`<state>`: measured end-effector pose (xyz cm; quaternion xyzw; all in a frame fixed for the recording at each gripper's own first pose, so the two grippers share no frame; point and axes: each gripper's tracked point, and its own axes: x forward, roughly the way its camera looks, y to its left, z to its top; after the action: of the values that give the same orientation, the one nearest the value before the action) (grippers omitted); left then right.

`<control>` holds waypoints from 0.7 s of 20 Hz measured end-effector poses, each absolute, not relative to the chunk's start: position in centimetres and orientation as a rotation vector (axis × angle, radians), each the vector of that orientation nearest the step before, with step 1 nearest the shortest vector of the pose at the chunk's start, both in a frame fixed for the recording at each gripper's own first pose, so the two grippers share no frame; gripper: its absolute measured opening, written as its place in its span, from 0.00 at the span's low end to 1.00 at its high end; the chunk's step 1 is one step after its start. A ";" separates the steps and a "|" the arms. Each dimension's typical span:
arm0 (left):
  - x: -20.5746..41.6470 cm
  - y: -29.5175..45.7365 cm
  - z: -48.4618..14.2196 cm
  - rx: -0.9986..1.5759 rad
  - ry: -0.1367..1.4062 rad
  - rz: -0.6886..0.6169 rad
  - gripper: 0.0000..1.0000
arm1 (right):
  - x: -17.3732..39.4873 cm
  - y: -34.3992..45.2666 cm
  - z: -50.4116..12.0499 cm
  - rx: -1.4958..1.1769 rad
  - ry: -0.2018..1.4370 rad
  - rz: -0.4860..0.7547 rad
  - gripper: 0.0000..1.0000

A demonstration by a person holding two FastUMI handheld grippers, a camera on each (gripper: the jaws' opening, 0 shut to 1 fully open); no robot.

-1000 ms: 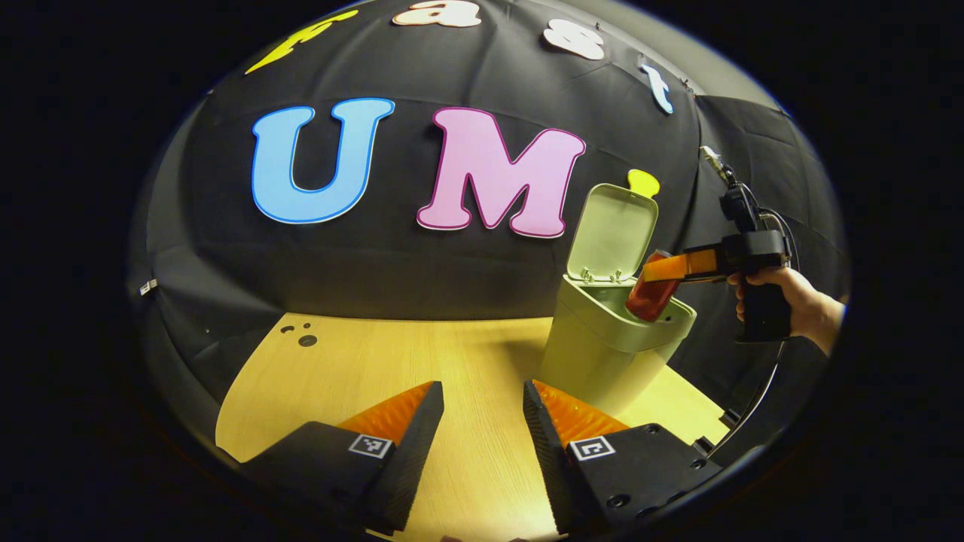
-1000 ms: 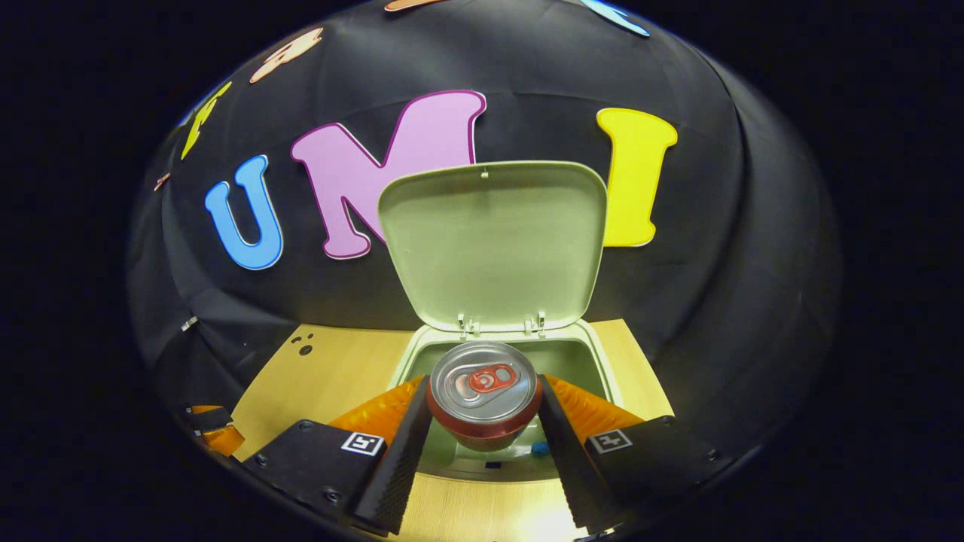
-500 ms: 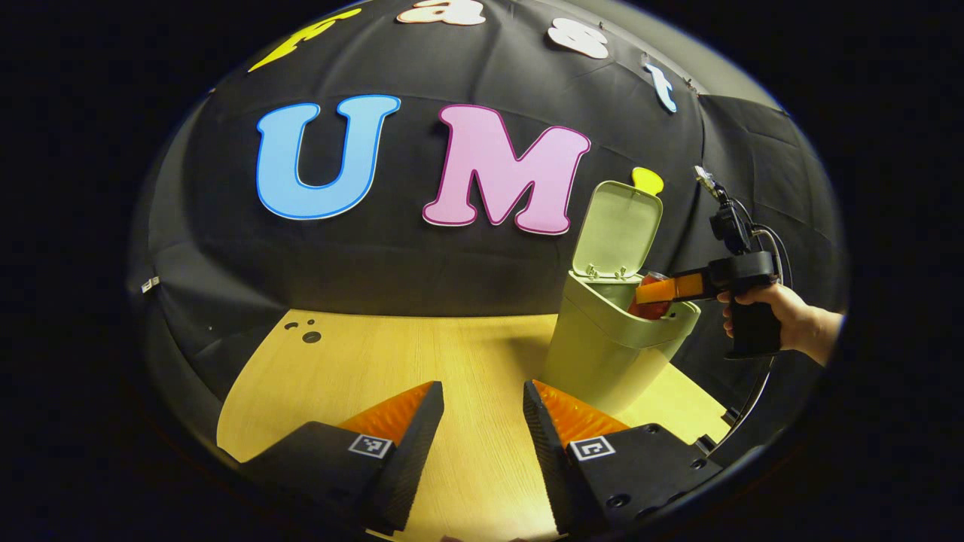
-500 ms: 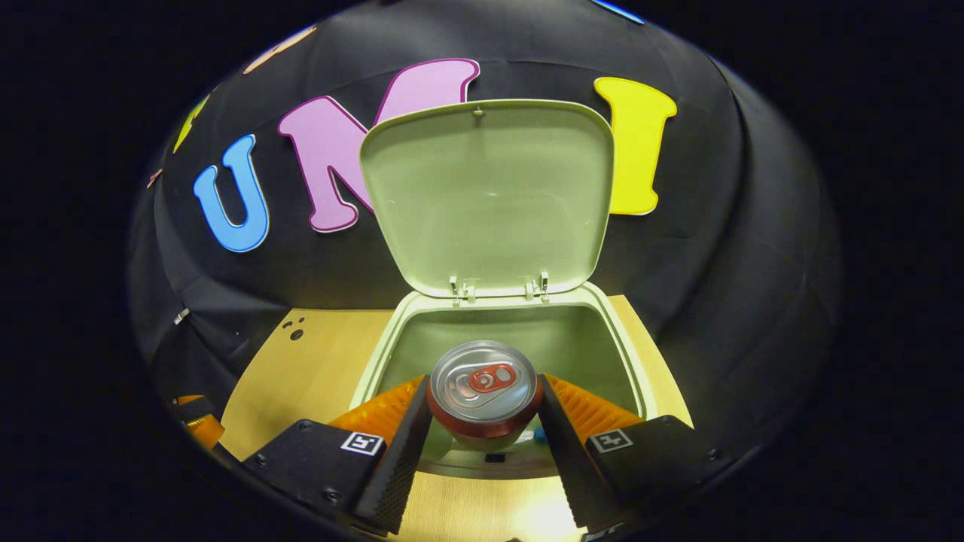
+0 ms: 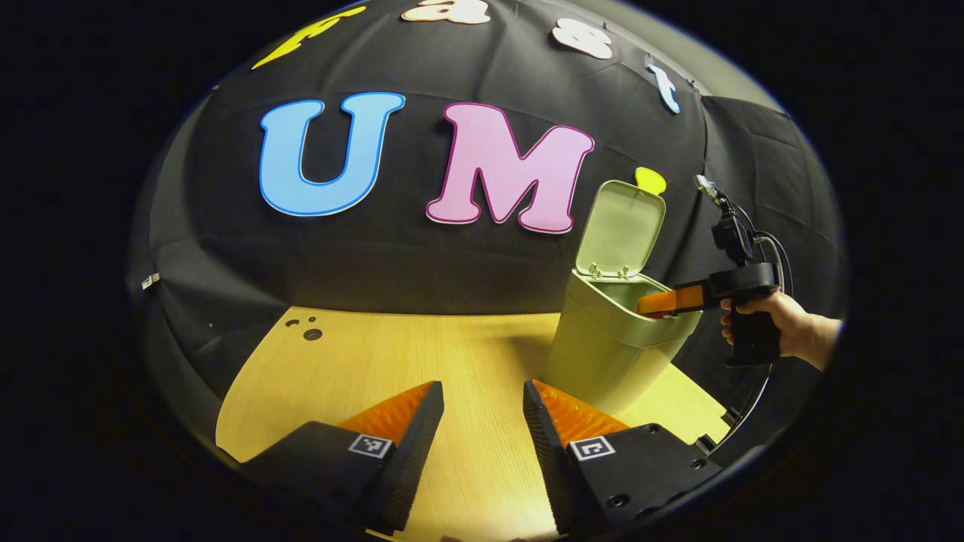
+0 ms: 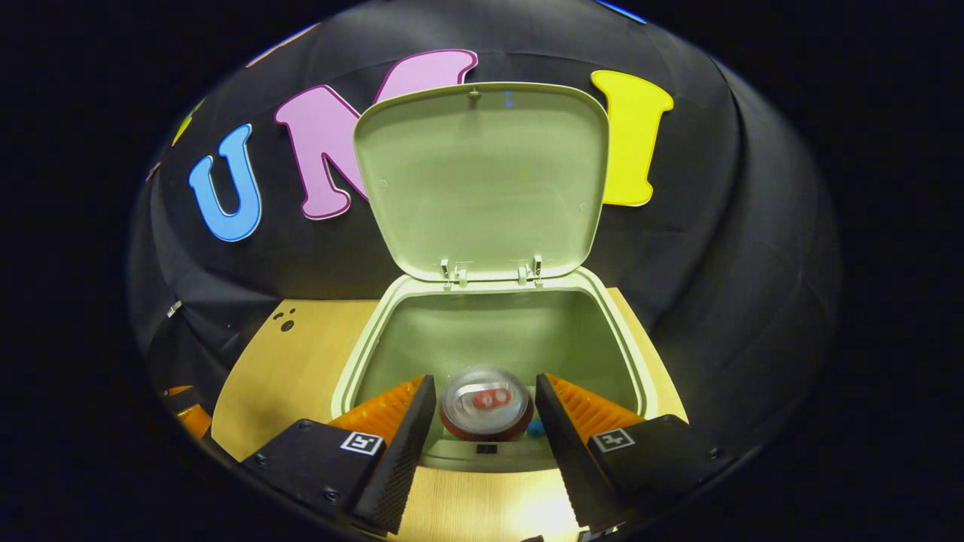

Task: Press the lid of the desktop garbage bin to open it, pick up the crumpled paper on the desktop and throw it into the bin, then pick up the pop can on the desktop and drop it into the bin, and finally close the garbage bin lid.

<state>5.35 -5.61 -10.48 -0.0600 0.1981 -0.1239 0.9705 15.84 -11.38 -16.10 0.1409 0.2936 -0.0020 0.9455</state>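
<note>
The pale green bin [image 5: 602,354] stands on the right of the wooden table [image 5: 407,354], its lid [image 5: 621,226] swung upright. In the right gripper view I look down into the bin's mouth [image 6: 354,361] under the raised lid [image 6: 482,181]. The red pop can [image 6: 486,403], blurred, is inside the opening, apart from both fingers of my right gripper [image 6: 486,382], which is open. In the left gripper view a hand [image 5: 783,331] holds that right gripper [image 5: 651,302] at the bin's rim. My left gripper [image 5: 482,388] hovers open over bare table, holding nothing.
Small dark holes [image 5: 309,331] mark the table's far left corner. The table's right edge runs close behind the bin. A cable [image 5: 753,406] hangs from the right gripper's handle. The left gripper [image 6: 184,410] shows at the table's left edge in the right gripper view.
The right gripper lowered the can to the bin's mouth, then let go. The can has dropped out of the fingers into the bin. The left gripper stayed put.
</note>
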 end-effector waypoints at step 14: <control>5.1 -5.3 -10.5 -0.136 0.400 -0.249 0.71 | 17.6 -14.5 0.7 0.269 0.295 0.002 0.83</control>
<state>5.14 -5.34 -10.54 -0.0675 0.1980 -0.1233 0.9701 17.62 -14.55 0.74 0.1337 0.1465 0.0008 0.9801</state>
